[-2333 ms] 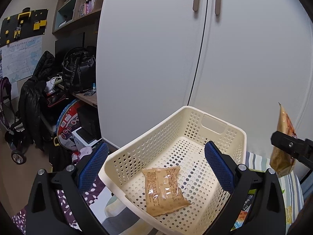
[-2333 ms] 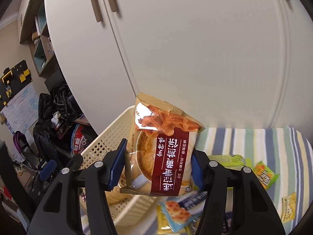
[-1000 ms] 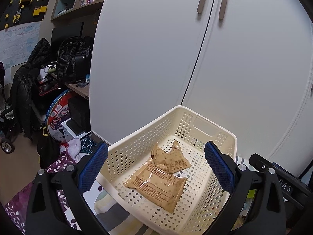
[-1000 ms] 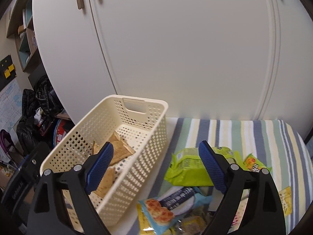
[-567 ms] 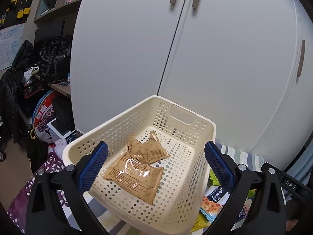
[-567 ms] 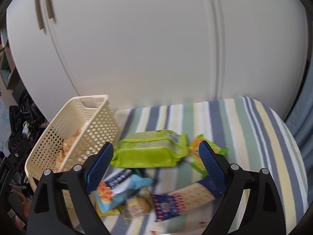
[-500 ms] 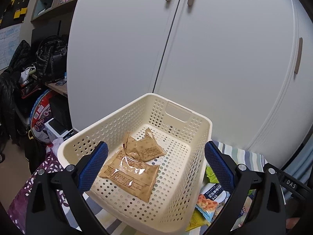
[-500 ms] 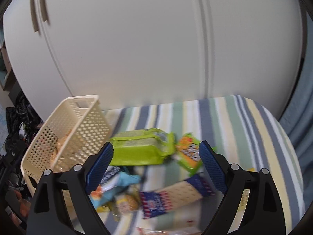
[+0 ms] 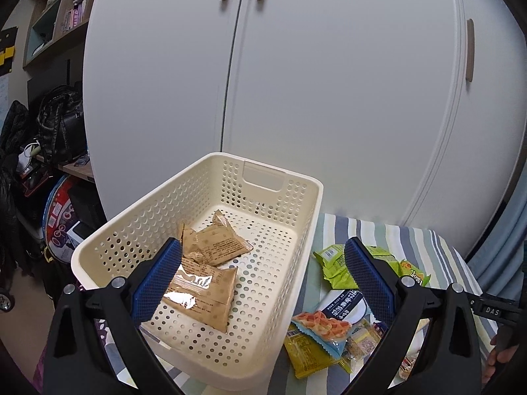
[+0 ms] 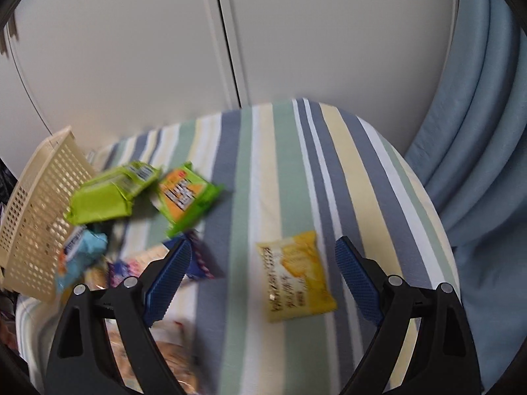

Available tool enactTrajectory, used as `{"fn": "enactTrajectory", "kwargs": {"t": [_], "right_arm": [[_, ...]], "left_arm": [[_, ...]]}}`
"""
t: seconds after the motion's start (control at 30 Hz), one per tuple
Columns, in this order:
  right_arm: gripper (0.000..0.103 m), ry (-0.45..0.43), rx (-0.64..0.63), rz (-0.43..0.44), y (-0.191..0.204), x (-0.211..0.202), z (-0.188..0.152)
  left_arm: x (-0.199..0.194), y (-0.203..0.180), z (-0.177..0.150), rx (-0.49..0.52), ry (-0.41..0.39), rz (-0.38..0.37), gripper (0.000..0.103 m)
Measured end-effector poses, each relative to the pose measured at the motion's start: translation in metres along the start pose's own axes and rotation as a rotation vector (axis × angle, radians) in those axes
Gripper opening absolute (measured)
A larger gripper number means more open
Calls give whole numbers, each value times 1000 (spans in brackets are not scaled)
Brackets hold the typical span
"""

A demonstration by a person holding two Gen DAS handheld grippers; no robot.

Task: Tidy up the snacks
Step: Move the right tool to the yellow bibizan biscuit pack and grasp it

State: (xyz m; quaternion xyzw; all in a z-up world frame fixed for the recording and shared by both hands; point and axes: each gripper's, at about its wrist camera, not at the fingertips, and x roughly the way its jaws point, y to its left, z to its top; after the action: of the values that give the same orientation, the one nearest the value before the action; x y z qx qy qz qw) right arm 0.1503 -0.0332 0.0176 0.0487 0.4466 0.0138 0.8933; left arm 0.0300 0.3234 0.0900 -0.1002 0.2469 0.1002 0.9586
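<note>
A cream perforated basket holds two brown snack packets, one overlapping the other. My left gripper hovers open over the basket's near end, with nothing between its fingers. Loose snacks lie right of the basket on the striped cover: a green packet, a blue-and-white packet and a yellow one. My right gripper is open above a small yellow packet, which lies flat between its fingers. The basket is at the left edge of the right wrist view.
Green packets and an orange-and-green packet lie near the basket on the striped cover. White cupboard doors stand behind. A blue curtain hangs at the right. Bags and clutter sit on the left.
My right gripper let its red-and-brown packet go into the basket, then swung right over the loose snacks to the yellow packet. The left view has shifted right.
</note>
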Motion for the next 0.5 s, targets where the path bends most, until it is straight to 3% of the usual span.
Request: {"fn": "enactTrajectory", "kwargs": {"t": [0.2, 0.33, 0.5], "right_arm": [[88, 105, -20, -13, -11, 27, -6], [88, 164, -27, 34, -13, 39, -6], [87, 236, -110, -18, -7, 54, -5]], "left_arm": [[3, -12, -6, 22, 34, -54, 100], [4, -18, -9, 37, 48, -84, 100], [7, -20, -9, 42, 70, -106, 100]]}}
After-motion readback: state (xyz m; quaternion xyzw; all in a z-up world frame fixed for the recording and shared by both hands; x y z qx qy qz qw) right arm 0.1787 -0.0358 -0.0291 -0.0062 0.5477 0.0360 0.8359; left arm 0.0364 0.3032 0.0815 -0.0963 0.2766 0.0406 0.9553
